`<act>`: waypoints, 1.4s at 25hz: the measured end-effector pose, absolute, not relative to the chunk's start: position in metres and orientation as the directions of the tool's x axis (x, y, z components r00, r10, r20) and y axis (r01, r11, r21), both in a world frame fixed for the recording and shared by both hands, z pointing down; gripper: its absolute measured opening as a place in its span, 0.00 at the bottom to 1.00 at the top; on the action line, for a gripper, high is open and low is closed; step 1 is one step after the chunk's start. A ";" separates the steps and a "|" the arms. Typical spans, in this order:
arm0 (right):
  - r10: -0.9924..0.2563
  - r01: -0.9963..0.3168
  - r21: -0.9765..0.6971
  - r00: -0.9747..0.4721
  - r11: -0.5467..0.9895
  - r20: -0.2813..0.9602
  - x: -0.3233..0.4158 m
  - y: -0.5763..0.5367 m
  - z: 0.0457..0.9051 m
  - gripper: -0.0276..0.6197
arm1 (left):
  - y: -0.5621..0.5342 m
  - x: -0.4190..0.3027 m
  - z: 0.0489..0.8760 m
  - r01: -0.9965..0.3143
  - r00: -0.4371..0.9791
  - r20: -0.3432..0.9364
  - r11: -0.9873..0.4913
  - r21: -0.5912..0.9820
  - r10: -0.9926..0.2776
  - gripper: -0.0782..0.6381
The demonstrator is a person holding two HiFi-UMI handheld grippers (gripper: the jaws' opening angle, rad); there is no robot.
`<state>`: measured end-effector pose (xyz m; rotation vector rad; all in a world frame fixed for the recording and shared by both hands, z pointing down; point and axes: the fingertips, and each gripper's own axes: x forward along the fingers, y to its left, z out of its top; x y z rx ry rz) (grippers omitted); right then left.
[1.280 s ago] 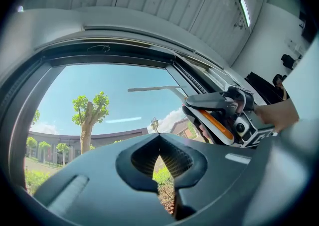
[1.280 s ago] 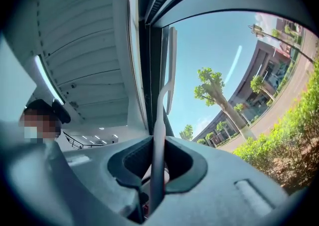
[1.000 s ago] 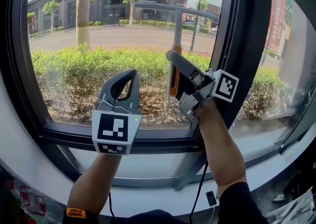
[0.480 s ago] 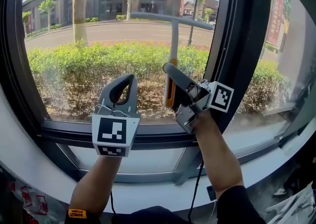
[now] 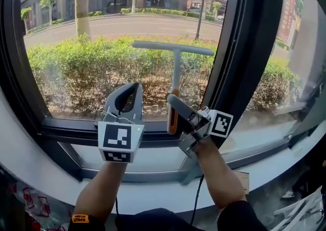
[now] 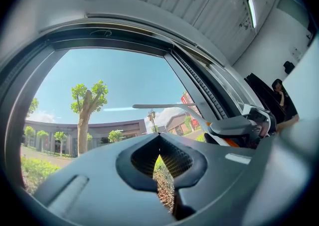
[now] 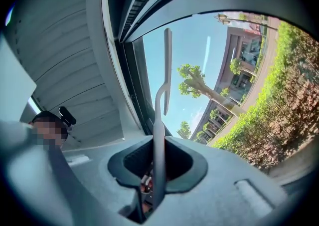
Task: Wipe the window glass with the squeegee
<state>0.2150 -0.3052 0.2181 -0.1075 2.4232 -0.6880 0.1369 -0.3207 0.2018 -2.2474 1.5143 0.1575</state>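
While the right gripper (image 5: 175, 106) pinches its jaws firmly on the orange-and-grey handle of the squeegee (image 5: 175, 67), the T-shaped blade lies level against the window glass (image 5: 91, 36). It sits about halfway up the pane and toward its right side, close to the dark window frame (image 5: 244, 46). In the right gripper view the squeegee (image 7: 158, 140) shaft rises straight out from between the two jaws. That in-line hold probably lets the push reach both ends of the blade evenly. Keeping the blade horizontal suits a pull down toward the near bottom rail, and the strip of glass below the blade looks yet to be covered. The left gripper (image 5: 130, 95) hangs just left of the handle, low before the sill (image 5: 153, 156), apart from the tool. In its own view the left gripper (image 6: 160, 142) has its jaws pressed together on nothing, with only a thin slit showing bushes beyond. It seems parked there to stay clear of the stroke.
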 end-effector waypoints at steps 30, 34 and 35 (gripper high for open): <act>-0.270 -0.024 -0.475 -0.848 0.879 -0.456 0.083 -0.274 0.283 0.11 | -0.304 -0.045 0.279 -0.970 0.185 -0.228 -0.139 -0.201 -0.956 0.13; -0.247 -0.026 -0.446 -0.860 0.895 -0.446 0.004 -0.279 0.274 0.11 | -0.291 -0.135 0.276 -0.980 0.090 -0.240 -0.043 -0.196 -0.967 0.13; -0.235 -0.018 -0.437 -0.863 0.899 -0.447 -0.016 -0.278 0.268 0.11 | -0.287 -0.156 0.272 -0.981 0.069 -0.248 -0.020 -0.195 -0.966 0.13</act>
